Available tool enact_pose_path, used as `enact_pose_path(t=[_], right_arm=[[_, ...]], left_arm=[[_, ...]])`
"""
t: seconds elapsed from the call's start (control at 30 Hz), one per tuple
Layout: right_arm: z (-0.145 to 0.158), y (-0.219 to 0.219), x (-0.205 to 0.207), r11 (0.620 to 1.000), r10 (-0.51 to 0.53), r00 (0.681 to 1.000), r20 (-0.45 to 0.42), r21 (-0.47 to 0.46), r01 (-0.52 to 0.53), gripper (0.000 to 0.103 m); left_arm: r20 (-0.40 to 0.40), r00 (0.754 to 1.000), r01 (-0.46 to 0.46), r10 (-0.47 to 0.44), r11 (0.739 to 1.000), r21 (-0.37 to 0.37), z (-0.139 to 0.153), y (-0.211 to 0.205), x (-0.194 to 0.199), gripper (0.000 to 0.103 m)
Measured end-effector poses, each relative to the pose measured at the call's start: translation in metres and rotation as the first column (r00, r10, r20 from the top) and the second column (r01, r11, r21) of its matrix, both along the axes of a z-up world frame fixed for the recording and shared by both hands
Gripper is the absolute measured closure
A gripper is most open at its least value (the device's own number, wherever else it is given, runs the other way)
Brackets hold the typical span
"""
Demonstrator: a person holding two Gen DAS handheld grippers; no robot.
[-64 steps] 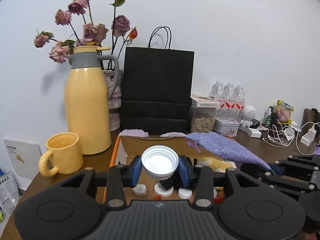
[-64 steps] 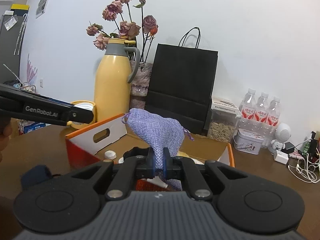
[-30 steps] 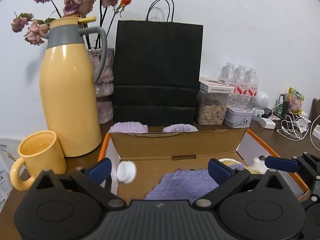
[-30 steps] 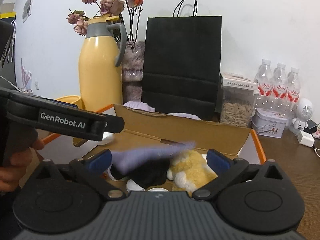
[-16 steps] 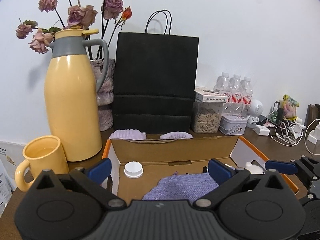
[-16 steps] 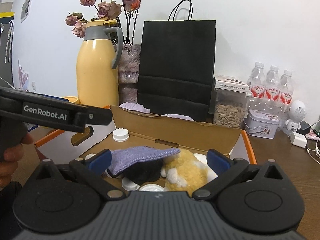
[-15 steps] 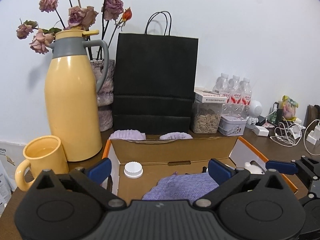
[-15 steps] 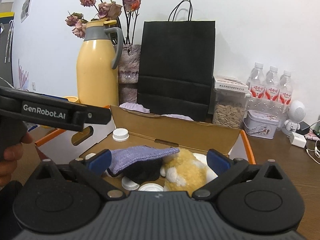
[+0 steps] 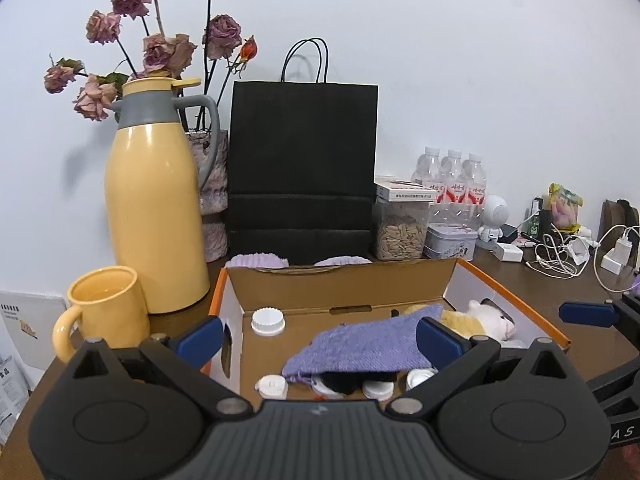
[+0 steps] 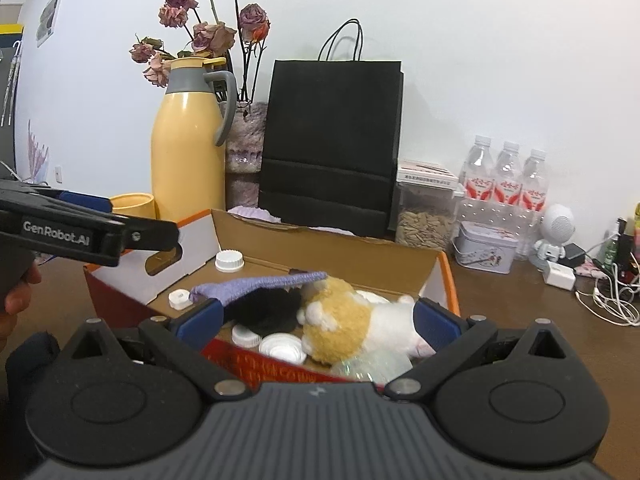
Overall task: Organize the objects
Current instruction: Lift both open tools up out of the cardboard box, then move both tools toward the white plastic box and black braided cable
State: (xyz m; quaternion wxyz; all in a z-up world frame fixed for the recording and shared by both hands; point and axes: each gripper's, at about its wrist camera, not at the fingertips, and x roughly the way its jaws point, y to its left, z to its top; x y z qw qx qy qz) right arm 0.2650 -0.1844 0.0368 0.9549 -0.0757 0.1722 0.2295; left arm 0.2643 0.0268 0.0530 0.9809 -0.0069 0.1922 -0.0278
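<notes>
Wooden desk (image 9: 520,280): box (image 9: 340,280) holds purple pouch (image 9: 360,350), plush toy (image 10: 352,324), caps. Left gripper (image 9: 320,338), right gripper (image 10: 316,320) both spread wide, empty.

your cardboard box (image 9: 340,284) stands open on the table. inside, the purple knit pouch (image 9: 360,350) lies flat over a black item, just beside the orange-and-white plush toy (image 10: 352,328); white bottle caps (image 9: 268,321) lie scattered on its floor.

Showing matt brown cardboard box (image 9: 344,284), lying rough purple knitted pouch (image 9: 360,350), gleaming glossy yellow jug (image 9: 154,216), standing matt black paper bag (image 9: 302,168), spreading dark wood tabletop (image 10: 520,304).
</notes>
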Motion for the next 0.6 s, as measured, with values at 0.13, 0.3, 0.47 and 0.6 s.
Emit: enact_pose_path(t=[0.13, 0.3, 0.47, 0.6], right_arm=[[-0.003, -0.01, -0.011, 1.0, -0.022, 1.0, -0.014, 0.0, 0.022, 0.0], [-0.01, -0.022, -0.028, 0.999, -0.039, 0.998, -0.038, -0.012, 0.039, 0.0], [-0.02, -0.03, -0.047, 0.999, -0.032, 0.997, -0.076, -0.033, 0.029, 0.0], [-0.026, -0.033, -0.06, 0.999, -0.022, 0.995, -0.099, -0.051, 0.017, 0.0]], left_arm=[[0.007, 1.0, -0.002, 0.002, 1.0, 0.0, 0.001, -0.001, -0.015, 0.0], [-0.007, 1.0, -0.015, 0.015, 1.0, -0.002, 0.0, -0.001, -0.035, 0.0], [-0.028, 0.999, -0.021, 0.022, 1.0, 0.01, -0.005, -0.001, -0.057, 0.0], [-0.052, 0.998, -0.029, 0.029, 1.0, 0.005, -0.011, 0.001, -0.072, 0.0]])
